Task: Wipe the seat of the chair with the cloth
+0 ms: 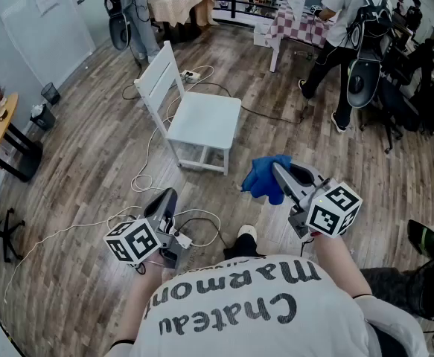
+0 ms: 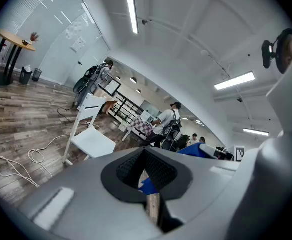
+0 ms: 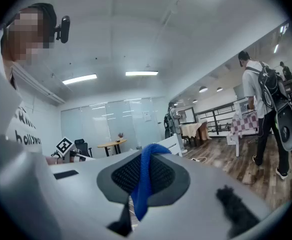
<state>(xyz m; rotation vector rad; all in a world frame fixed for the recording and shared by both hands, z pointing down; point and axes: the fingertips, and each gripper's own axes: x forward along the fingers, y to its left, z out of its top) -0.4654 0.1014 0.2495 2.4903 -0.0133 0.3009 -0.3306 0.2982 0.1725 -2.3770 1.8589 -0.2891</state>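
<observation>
Over the wood floor (image 1: 90, 143) near the chair (image 1: 203, 117), the right gripper (image 1: 278, 171) clamps the cloth (image 1: 261, 179); the left gripper (image 1: 170, 197) is closed.

Bare floor (image 1: 220, 193) before chair (image 1: 205, 117); cables (image 1: 149, 152) trail beside its legs.

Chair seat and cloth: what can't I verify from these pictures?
- Dirt on the chair seat: too small in every view.
- Most of the cloth: right gripper view shows only a strip; the right gripper itself hides the rest.
- The floor near the left gripper: hidden in its own view by its body.
</observation>
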